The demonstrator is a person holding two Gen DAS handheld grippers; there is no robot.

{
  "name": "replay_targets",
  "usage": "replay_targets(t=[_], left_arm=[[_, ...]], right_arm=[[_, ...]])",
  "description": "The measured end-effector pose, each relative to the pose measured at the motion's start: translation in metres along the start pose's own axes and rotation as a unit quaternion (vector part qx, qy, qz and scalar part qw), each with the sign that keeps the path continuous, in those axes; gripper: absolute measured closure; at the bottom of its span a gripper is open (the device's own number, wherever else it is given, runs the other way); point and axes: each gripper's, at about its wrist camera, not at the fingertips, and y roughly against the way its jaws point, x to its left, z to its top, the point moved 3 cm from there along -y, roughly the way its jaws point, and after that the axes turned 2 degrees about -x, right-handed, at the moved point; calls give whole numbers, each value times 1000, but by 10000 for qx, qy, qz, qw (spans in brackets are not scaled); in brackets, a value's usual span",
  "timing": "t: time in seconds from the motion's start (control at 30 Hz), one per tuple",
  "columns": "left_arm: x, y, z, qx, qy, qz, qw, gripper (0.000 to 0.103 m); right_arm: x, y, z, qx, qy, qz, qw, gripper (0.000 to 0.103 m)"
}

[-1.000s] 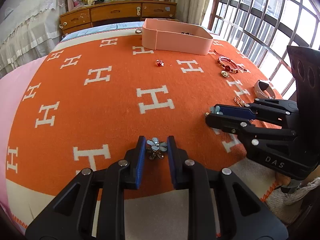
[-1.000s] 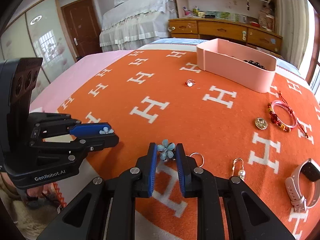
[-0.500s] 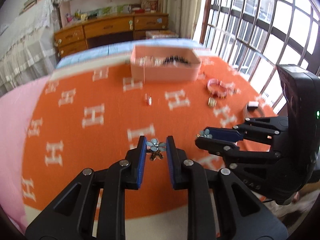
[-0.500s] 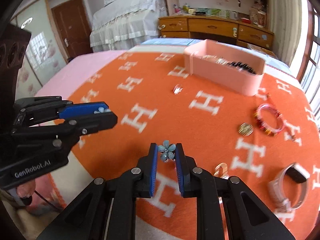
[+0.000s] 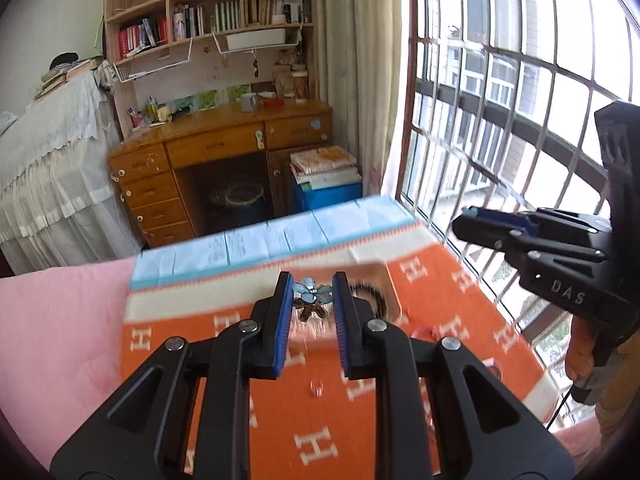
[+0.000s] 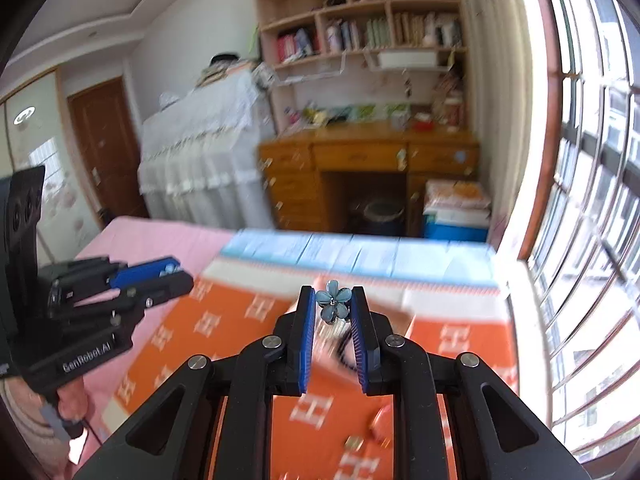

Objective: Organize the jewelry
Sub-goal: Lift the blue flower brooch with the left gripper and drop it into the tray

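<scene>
My left gripper [image 5: 308,280] is shut on a small blue flower earring [image 5: 311,290] with a dark cluster hanging under it. It is raised well above the orange H-pattern blanket [image 5: 304,420]. The pink box [image 5: 390,292] lies blurred just beyond its fingertips, with dark beads [image 5: 370,294] inside. My right gripper [image 6: 332,292] is shut on a matching blue flower earring [image 6: 334,304], and the pink box [image 6: 328,362] shows blurred below its pads. Each gripper shows in the other's view: the right gripper [image 5: 466,216] at the right edge, the left gripper [image 6: 176,274] at the left.
A small ring [image 5: 317,387] lies on the blanket, and a gold piece [image 6: 354,442] lies lower down, both blurred. Beyond the bed stand a wooden desk [image 5: 224,144] and bookshelves. A barred window [image 5: 500,120] runs along the right. A pink sheet [image 5: 60,340] covers the left.
Both grippers have risen high off the blanket and moved forward toward the pink box, each still holding its blue flower. The views now take in the desk and shelves.
</scene>
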Motion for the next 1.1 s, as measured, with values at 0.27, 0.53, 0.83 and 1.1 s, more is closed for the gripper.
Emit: replay_targets(t=[0.27,0.53,0.83,1.1], left_arm=[[12,-74,42,336,152,177,9992,86],[14,-188,4,1256,334,150,9914,86],[9,-263,-74,2339,261,116,9718,79],[14,-251,-88,2397,354,-74,9702,48]], right_arm=[[-29,-39,56,55,-250,-158,9995,86],[-49,-150,6,1301,-563,21,9899,86],[-50,-224,-69,2356,-709,158,9691,79],[-65,-228,-78,2281,-874,113,9696,68]])
